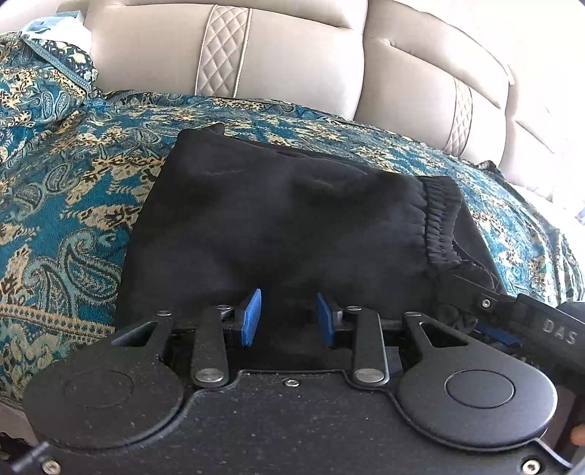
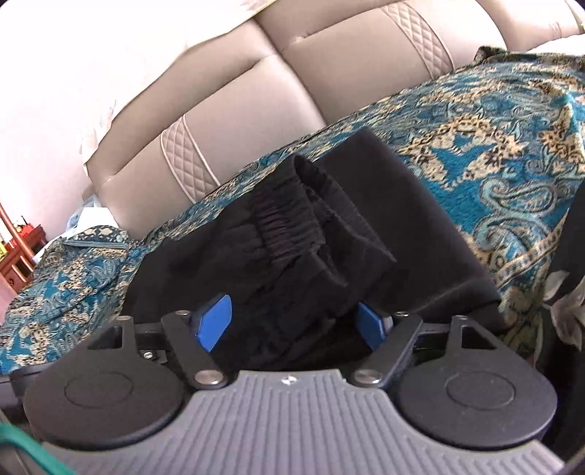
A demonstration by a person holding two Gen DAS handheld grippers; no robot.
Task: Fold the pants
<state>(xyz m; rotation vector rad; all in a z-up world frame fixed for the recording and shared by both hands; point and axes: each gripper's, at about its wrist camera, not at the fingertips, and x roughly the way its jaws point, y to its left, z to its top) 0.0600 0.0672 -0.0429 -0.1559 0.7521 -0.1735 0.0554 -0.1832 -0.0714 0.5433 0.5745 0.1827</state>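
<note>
Left wrist: black pants (image 1: 278, 234) on paisley cover (image 1: 65, 204) (beige sofa (image 1: 292, 54) behind)

Folded black pants (image 1: 285, 226) on paisley cover (image 1: 65, 204), left gripper (image 1: 289, 318) over them (pads apart)

A teal bedspread (image 1: 65, 204) with a gold and black paisley pattern lies spread beneath my tools, its bordered edge running along the near left. Behind it stands a beige padded headboard (image 1: 299, 58), its cushions divided by quilted diamond-stitched strips (image 1: 222, 47). At the far left, a bunched corner of the same patterned cloth rises against the headboard, with a pale blue fabric (image 1: 55, 27) tucked behind it. From my right-hand view, a reddish wooden cabinet (image 2: 22, 252) stands at the far left edge beside a bright wall.
</note>
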